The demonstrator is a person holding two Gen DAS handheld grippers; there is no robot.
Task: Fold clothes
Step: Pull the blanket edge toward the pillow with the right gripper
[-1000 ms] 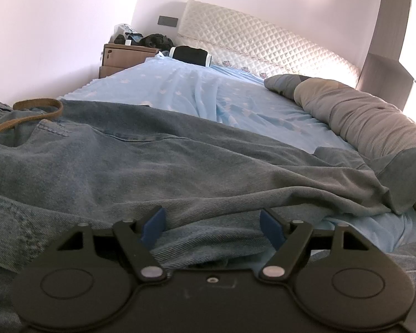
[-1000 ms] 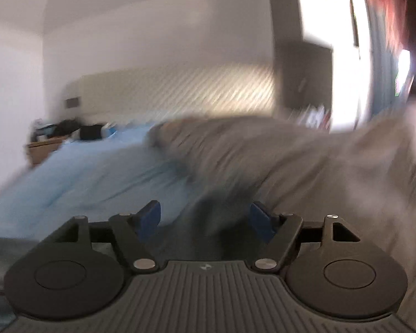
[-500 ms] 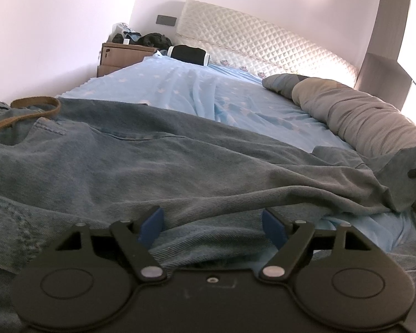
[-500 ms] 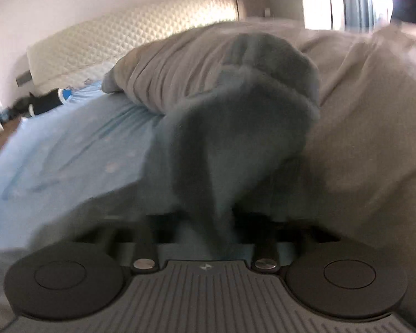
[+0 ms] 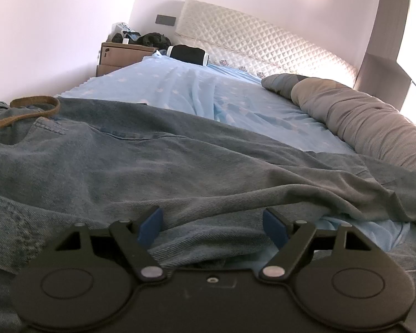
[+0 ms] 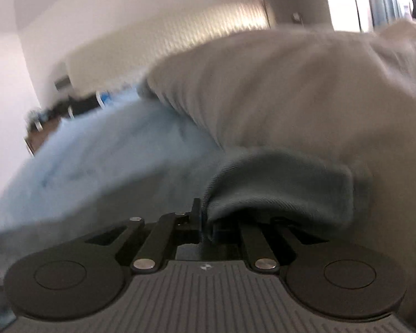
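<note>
Your right gripper (image 6: 205, 226) has just been closing and now pinches a fold of the jeans (image 5: 158, 166) beside the grey duvet (image 6: 305, 97), while your left gripper (image 5: 212, 223) stands spread, denim bunched between its unpressed pads, jeans lying across the blue-sheeted bed (image 5: 202, 91).

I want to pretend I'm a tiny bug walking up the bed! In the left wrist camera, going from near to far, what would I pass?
Left gripper → jeans → light blue sheet → black roll pillow → quilted white headboard.
</note>
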